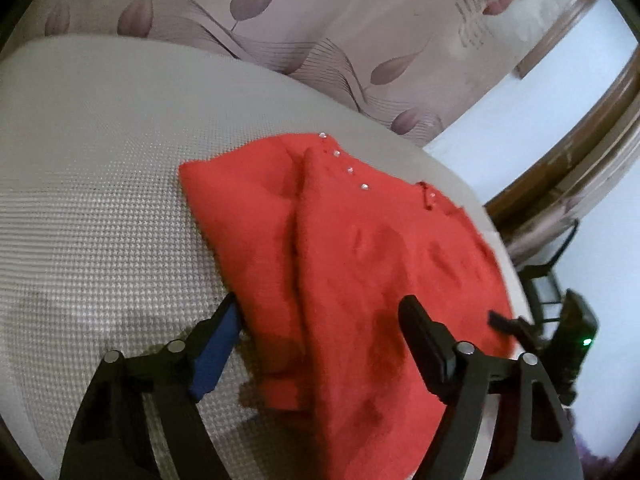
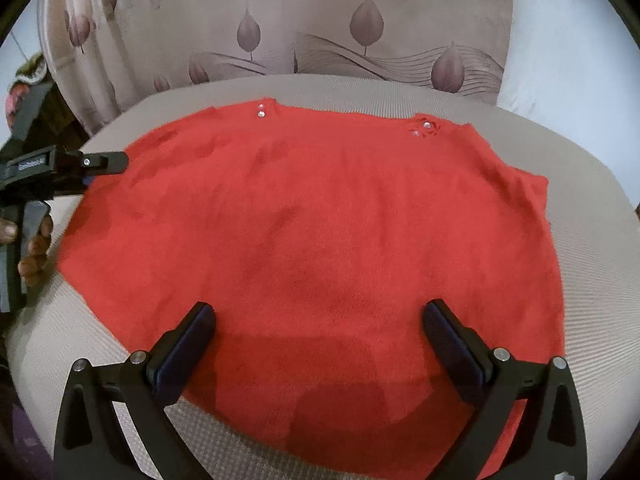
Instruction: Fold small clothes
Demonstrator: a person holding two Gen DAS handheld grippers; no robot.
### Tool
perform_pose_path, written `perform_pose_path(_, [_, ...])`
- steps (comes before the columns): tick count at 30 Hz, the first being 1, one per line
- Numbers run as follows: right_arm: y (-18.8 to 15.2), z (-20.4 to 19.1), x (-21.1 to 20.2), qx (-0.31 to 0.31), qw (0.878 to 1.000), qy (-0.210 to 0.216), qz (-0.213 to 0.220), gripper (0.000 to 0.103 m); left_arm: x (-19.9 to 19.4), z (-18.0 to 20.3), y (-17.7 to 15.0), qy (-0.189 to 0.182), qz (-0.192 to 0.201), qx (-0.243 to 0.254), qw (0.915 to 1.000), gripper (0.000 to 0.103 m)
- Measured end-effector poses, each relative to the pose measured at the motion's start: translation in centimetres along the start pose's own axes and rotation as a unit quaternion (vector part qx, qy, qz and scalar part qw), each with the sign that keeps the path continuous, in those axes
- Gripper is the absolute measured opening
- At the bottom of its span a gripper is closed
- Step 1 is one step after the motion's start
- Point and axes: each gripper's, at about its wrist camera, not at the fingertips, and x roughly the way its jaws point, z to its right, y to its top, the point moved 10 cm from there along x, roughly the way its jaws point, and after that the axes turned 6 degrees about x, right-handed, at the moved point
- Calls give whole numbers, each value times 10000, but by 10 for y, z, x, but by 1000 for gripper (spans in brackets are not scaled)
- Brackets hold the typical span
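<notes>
Judging by its fuzzy knit and soft creases, the red garment (image 2: 312, 240) is taken to be light, limp and a little clingy, so it should drape and sag when lifted, and a single layer can be pinched easily.

Nearest to the garment's front hem, the right gripper (image 2: 318, 322) is seen with its fingers (image 2: 182, 354) wide apart, one on each side of the hem's middle part; nothing is clamped between them. The hem itself lies flat on the grey textured surface (image 2: 600, 320), and a pinch at the hem corners is judged the safest hold, because the middle would only bunch up.

At the garment's left edge, the left gripper (image 1: 324, 316) is held with its fingers (image 1: 216, 344) also apart. A folded flap of the cloth is seen between them, but no pad is pressing on it.

Farther along, at the garment's neckline, small shiny studs (image 2: 261, 110) are sewn in. These are judged hard and slippery, so they should be avoided by the pads.

Behind the neckline, a leaf-patterned curtain (image 2: 360, 20) is hung.
</notes>
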Motion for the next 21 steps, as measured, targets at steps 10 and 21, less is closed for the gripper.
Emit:
perform_pose_path(10, [1,0,-1,-11,10000,8,2,103,15,5,15,-748,-176,-362,9964,76])
perform_pose_path(21, [1,0,-2,50,9999,90,28,103,34,-7,18,-551,-276,-485,9969,20])
